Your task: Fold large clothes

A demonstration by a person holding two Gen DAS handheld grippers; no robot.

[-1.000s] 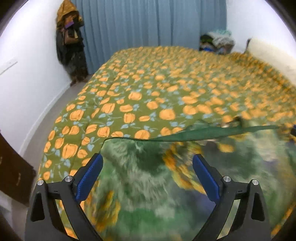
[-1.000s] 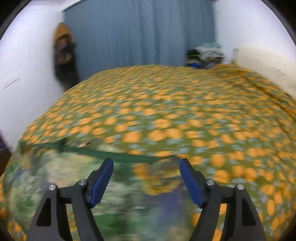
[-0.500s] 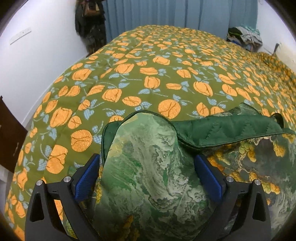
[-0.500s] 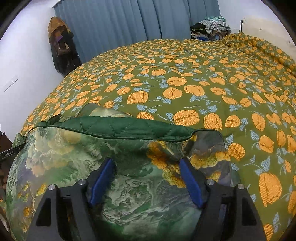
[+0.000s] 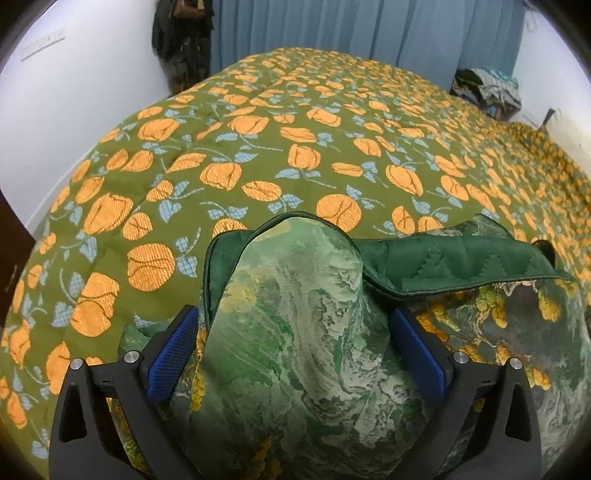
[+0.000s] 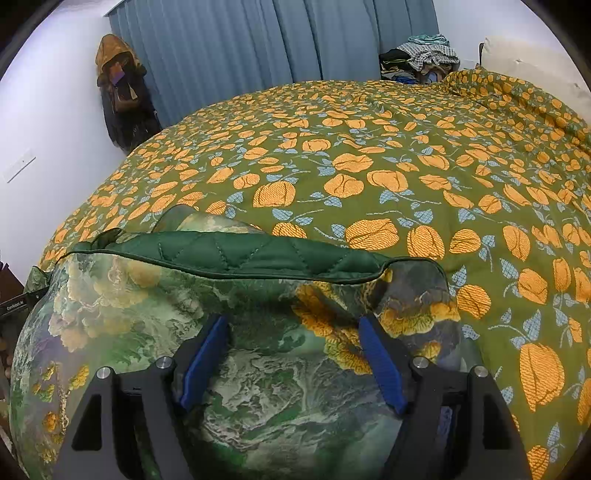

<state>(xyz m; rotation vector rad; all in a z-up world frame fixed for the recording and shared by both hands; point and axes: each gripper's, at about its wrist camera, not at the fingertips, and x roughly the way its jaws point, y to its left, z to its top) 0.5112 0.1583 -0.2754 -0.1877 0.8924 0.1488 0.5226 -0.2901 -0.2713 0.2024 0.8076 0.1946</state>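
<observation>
Lying at the near edge of the bedspread [image 6: 406,177], the large garment [image 6: 258,369], a padded piece with a green and gold landscape print and a dark green quilted lining [image 6: 236,254], sits bunched and partly doubled, its lining turned outward in a band along the far side. That placement looks deliberate: the broad, flat bedspread gives room to spread and fold something this big, and keeping the piece at the near edge keeps it within reach of both tools. The left gripper [image 5: 295,350] points forward across the bedspread toward the curtain [image 5: 369,29], tilted slightly downward, with a rounded hump of printed cloth rising between its blue pads [image 5: 173,354]; the jaws stand spread wide, the pads flanking the hump with no sign of squeezing, so I judge it open around the fabric, not pinching it. The right gripper [image 6: 291,358] takes a matching pose on the garment's other half, aimed the same way, jaws likewise spread with cloth bulging between them. Both tools appear to rest low on the garment, side by side, probably placed to seize two points of one edge so the piece can be lifted evenly. Beyond the bedspread, hanging coats [image 6: 122,96] and a clothes pile [image 6: 421,55] stand well apart from the work.
</observation>
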